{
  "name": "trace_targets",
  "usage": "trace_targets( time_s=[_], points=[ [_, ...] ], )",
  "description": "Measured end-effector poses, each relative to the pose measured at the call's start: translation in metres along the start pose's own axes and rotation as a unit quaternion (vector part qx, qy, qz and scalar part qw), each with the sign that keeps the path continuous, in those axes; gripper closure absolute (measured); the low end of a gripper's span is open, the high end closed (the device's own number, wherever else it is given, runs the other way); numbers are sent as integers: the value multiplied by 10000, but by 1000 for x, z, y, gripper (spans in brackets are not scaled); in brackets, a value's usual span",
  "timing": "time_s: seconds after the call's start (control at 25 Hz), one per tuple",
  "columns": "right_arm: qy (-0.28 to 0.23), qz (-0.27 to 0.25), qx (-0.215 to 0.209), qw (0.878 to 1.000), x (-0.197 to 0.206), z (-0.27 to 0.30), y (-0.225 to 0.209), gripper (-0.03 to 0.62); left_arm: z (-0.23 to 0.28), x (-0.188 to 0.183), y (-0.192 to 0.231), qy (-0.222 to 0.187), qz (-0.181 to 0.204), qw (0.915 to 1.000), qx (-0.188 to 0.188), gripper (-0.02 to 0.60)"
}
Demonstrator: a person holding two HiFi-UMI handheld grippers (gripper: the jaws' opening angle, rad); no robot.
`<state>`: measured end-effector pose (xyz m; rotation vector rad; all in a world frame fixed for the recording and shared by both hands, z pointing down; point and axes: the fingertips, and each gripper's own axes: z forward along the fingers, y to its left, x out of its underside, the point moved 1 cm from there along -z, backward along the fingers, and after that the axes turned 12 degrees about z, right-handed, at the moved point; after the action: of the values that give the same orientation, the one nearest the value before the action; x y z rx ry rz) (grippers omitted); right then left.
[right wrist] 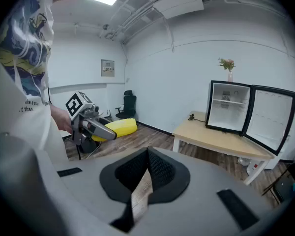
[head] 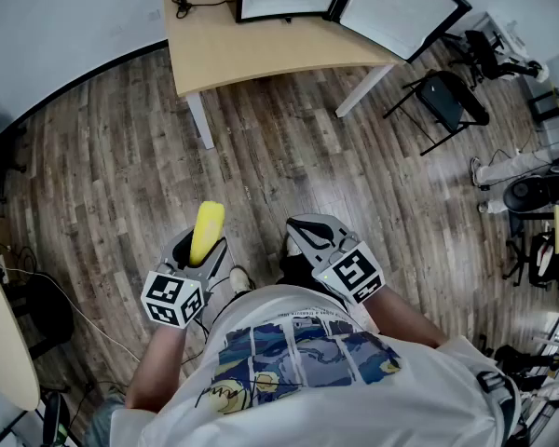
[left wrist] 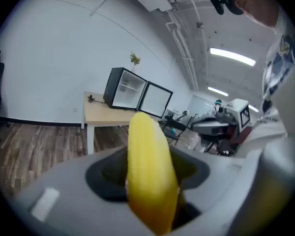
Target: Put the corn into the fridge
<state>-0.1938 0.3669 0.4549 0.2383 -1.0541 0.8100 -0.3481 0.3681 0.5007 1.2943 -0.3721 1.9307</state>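
Corn point(head: 207, 230): was clamped between the jaws of the left gripper point(head: 201, 248), long axis laid along them, free end pointed ahead.
Right gripper point(head: 309, 233): jaws were closed together, nothing held.
Fridge point(right wrist: 210, 106): was stood on the table point(right wrist: 221, 142), ahead and well apart from the corn; door swung open, shelves exposed, contents not discernible.
Delivery was judged to fall to the left hand.

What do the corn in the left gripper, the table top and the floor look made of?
Corn: smooth uniform yellow, no kernels visible, probably a plastic or foam toy.
Table: pale tan matte top, likely wood laminate.
Floor: grey-brown planks with grain, either wood or a vinyl imitation.
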Motion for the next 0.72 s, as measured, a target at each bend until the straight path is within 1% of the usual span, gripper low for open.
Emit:
trace_targets(
  time_s=[0.16, 0.32, 0.44, 0.64, 0.68, 0.72],
  points=[
    [-7, -72, 129, 9999, -1, -1, -19, 583, 24, -12, 9, -69, 118, 9999, 18, 334],
    [-230, -8, 314, 9992, -12, -20, -52, 583, 53, -43, -7, -271, 166, 9994, 111, 334],
    [-445, 23, 384, 9983, -21, -29, -79, 583, 76, -69, -18, -316, 259, 9990, 180, 334],
    [-514, -20, 419, 9978, -22, -53, -123, 582, 117, -105, -38, -354, 402, 9983, 212, 334],
    [-505, -1, 405, 9979, -19, -57, -133, 552, 127, -110, -42, -351, 410, 9983, 218, 334],
    [-502, 20, 391, 9980, -16, -62, -142, 503, 136, -115, -46, -347, 421, 9983, 216, 334]
  ],
)
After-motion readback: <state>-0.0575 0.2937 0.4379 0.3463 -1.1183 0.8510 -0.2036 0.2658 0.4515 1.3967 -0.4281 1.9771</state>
